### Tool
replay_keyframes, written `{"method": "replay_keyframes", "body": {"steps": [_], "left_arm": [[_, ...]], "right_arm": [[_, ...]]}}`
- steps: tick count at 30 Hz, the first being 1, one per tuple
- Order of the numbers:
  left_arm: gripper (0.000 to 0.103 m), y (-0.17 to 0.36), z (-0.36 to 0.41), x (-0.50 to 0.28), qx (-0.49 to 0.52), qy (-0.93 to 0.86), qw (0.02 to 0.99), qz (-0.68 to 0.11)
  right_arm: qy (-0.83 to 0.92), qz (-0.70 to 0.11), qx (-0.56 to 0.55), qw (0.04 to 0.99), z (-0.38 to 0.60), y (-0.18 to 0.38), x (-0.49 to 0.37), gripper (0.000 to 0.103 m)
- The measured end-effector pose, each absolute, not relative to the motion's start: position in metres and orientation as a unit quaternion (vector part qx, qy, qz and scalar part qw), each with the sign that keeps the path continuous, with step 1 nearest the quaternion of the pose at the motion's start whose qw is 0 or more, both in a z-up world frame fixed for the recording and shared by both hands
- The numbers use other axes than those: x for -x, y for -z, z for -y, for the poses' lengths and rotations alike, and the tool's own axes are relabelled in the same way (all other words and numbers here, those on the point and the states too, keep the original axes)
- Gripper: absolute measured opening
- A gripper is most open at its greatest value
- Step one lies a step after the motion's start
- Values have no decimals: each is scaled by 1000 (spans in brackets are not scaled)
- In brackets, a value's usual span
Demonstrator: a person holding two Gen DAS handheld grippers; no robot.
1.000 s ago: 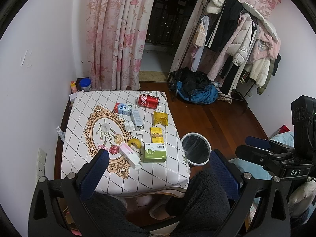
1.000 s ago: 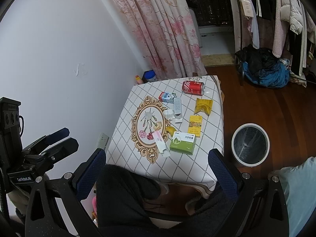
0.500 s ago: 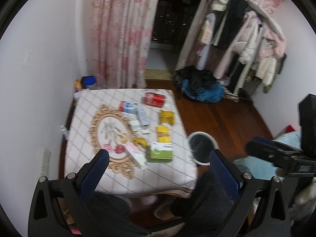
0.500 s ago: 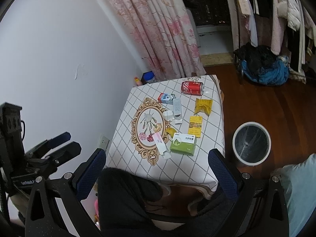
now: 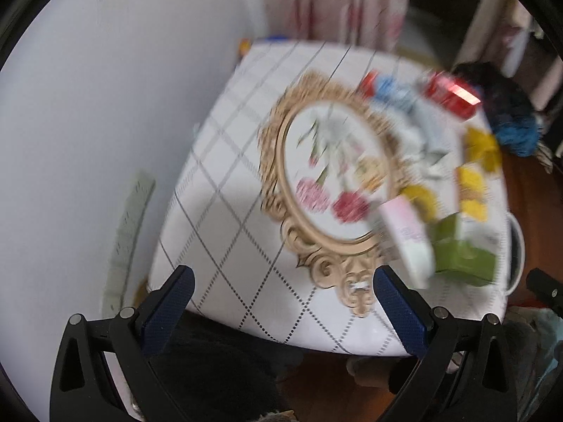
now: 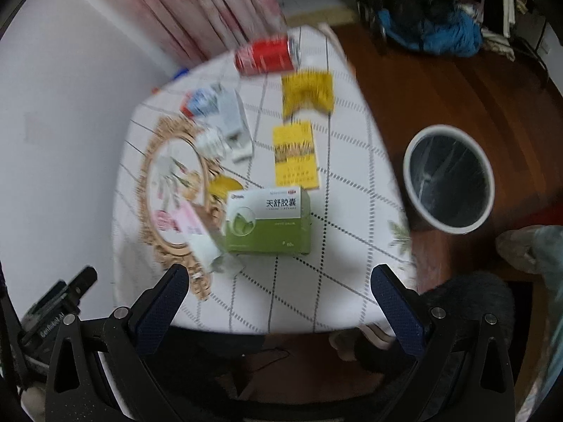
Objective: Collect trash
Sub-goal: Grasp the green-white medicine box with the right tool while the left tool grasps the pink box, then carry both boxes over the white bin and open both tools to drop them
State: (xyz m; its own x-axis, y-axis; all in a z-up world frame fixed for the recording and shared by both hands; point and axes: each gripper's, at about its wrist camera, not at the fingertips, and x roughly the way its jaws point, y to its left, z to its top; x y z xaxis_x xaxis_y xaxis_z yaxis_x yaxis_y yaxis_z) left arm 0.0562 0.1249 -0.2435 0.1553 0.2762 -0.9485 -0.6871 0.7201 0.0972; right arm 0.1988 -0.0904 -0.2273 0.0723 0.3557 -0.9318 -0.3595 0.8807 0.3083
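Nothing collected yet: green box (image 6: 269, 223), red can (image 6: 267, 54), yellow packets beside it on table (image 6: 348, 246); bin (image 6: 448, 183) looks empty. Left gripper (image 5: 281, 302), right gripper (image 6: 278, 299) both spread wide, holding nothing.

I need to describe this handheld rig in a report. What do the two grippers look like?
Both match: the left gripper and right gripper have black angular frames with triangular cutouts and silver round fasteners, and fingers faced with dark blue textured pads. The right view also shows white lettering on the left gripper's black body, too blurred to read.
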Motion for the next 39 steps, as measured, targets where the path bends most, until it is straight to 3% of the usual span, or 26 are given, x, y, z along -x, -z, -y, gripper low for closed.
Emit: {"method": "replay_keyframes", "body": {"steps": [13, 16, 23, 28, 29, 33, 35, 39], "left_arm": [[103, 327, -154, -69, 204, -350, 673, -619], [103, 324, -149, -76, 215, -338, 677, -618], [103, 299, -116, -112, 263, -277, 709, -593], [100, 313, -99, -156, 299, -229, 706, -600], [97, 316, -97, -163, 302, -224, 706, -601], [58, 335, -90, -185, 280, -210, 702, -620], [46, 339, -87, -187, 250, -211, 709, -625], [41, 331, -84, -174, 217, -199, 724, -624]], "right_arm": [[-189, -699, 51, 688, 6, 332, -225, 103], [-195, -696, 43, 689, 15, 336, -225, 93], [-182, -686, 50, 703, 78, 323, -227, 93], [-166, -692, 38, 701, 105, 327, -233, 93], [-166, -692, 38, 702, 107, 327, -234, 93], [-169, -695, 40, 698, 108, 332, -235, 93], [-172, -698, 38, 694, 110, 334, -235, 93], [-187, -699, 40, 689, 102, 338, -237, 93]]}}
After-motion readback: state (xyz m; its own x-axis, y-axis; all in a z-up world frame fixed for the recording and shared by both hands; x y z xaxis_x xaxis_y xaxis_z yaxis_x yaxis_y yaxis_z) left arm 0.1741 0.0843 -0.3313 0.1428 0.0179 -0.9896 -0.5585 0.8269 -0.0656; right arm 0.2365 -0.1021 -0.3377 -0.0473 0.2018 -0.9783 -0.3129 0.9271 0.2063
